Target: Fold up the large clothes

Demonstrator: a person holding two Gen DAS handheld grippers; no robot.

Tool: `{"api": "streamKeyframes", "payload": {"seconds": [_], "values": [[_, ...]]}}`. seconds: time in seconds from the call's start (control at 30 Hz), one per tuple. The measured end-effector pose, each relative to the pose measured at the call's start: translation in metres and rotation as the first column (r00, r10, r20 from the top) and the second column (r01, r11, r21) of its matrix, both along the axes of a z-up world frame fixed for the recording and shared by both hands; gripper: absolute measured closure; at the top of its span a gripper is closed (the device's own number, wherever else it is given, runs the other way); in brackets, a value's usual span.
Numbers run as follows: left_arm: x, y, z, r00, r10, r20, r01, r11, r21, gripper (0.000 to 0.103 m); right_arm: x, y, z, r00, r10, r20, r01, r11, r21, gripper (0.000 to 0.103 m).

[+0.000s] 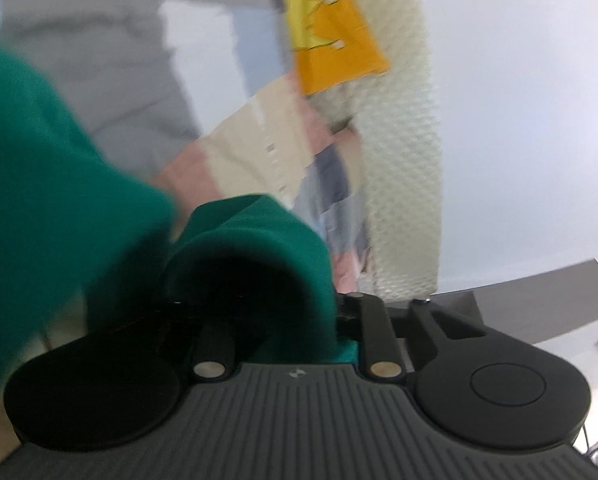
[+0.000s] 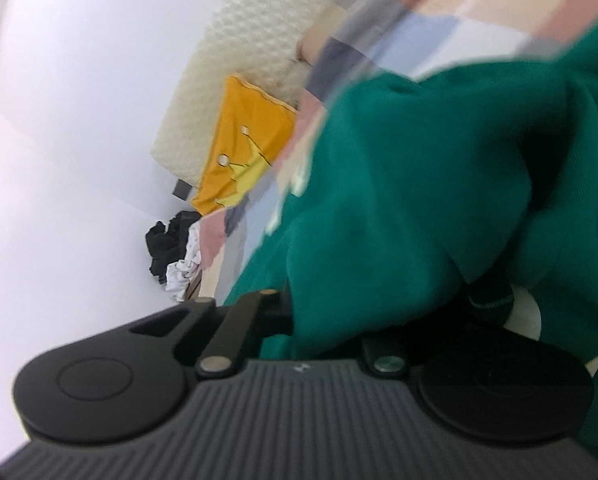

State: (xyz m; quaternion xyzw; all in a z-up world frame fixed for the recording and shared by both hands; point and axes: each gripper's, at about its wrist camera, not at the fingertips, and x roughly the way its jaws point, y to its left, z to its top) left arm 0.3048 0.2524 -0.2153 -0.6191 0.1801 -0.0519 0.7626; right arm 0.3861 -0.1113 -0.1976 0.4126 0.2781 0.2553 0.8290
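A dark green garment (image 1: 59, 200) fills the left of the left wrist view and bunches over my left gripper (image 1: 275, 304), hiding both fingertips; the cloth is gathered between the fingers, which look shut on it. In the right wrist view the same green garment (image 2: 419, 160) drapes from the upper right over my right gripper (image 2: 339, 312). Its tips are buried in the fabric and closed on it. The garment lies partly on a patchwork bedspread (image 1: 251, 148) of pink, beige and blue squares (image 2: 379, 40). Both views are blurred.
A yellow-orange pillow (image 1: 331, 40) (image 2: 243, 140) leans on a cream textured headboard (image 1: 403, 160) (image 2: 251, 32). A black and white heap of clothes (image 2: 175, 248) lies at the bed's edge by the white wall. A blurred grey shape (image 1: 99, 60) stands upper left.
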Motion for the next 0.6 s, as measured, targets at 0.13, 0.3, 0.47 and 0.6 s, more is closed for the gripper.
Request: {"api": "streamKeyframes", "payload": {"seconds": [0.13, 0.3, 0.47, 0.6], "values": [[-0.017, -0.005, 0.025, 0.997, 0.013, 0.081, -0.012, 1.000, -0.014, 0.084, -0.013, -0.006, 0.027, 0.994, -0.019, 0.106, 0.022, 1.000, -0.019, 0.094], [-0.034, -0.012, 0.073, 0.991, -0.022, 0.132, 0.019, 0.999, 0.026, 0.084, -0.040, -0.025, 0.074, 0.974, -0.038, 0.224, 0.043, 0.999, -0.019, 0.095], [-0.054, -0.030, 0.141, 0.977, -0.033, 0.210, 0.012, 0.995, 0.101, 0.085, -0.075, -0.038, 0.137, 0.933, -0.027, 0.359, 0.055, 0.996, -0.068, 0.095], [-0.087, -0.042, 0.197, 0.963, -0.035, 0.266, -0.008, 0.987, 0.159, 0.086, -0.101, -0.051, 0.188, 0.899, -0.011, 0.437, 0.042, 0.997, -0.062, 0.095]]}}
